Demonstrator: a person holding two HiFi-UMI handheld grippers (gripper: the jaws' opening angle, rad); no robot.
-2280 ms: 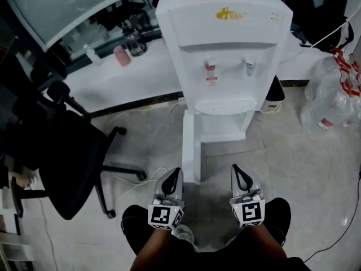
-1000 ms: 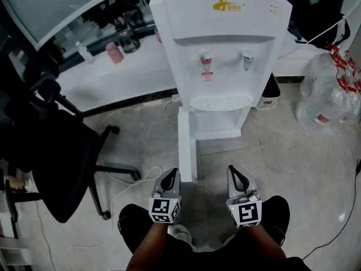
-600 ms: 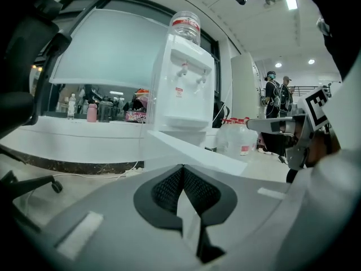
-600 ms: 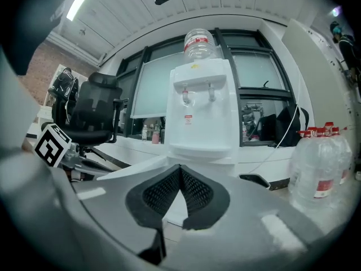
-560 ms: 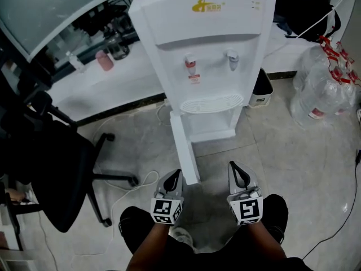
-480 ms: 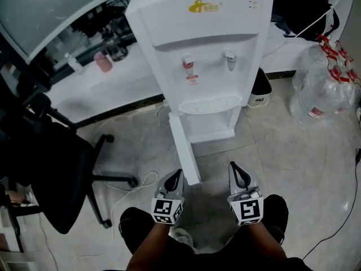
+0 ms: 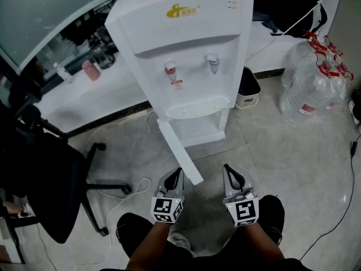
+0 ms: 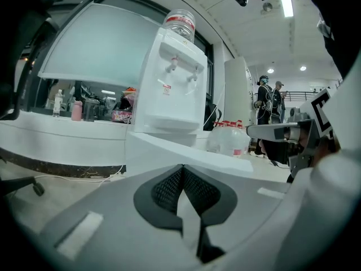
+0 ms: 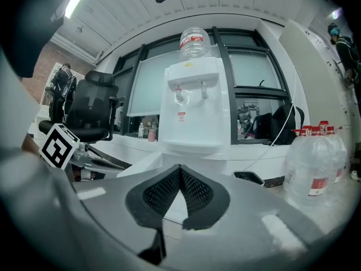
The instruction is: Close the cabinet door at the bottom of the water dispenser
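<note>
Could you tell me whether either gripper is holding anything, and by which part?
Nothing is held. The left gripper and the right gripper both have their jaws together and empty; the cabinet door stands open.

Office, swivel chair (image 7: 48,176), water dispenser (image 7: 189,44), desk (image 7: 107,90)

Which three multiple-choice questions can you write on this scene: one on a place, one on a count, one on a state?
1. In the head view, the black office chair stands: A. left of the water dispenser; B. right of it; C. on top of it.
2. How many taps has the dispenser? A. one; B. two; C. four.
3. The cabinet door is: A. shut; B. open; C. removed.
Key: 1A, it sits at the left edge; 2B, two show side by side; 3B, it swings out forward.
</note>
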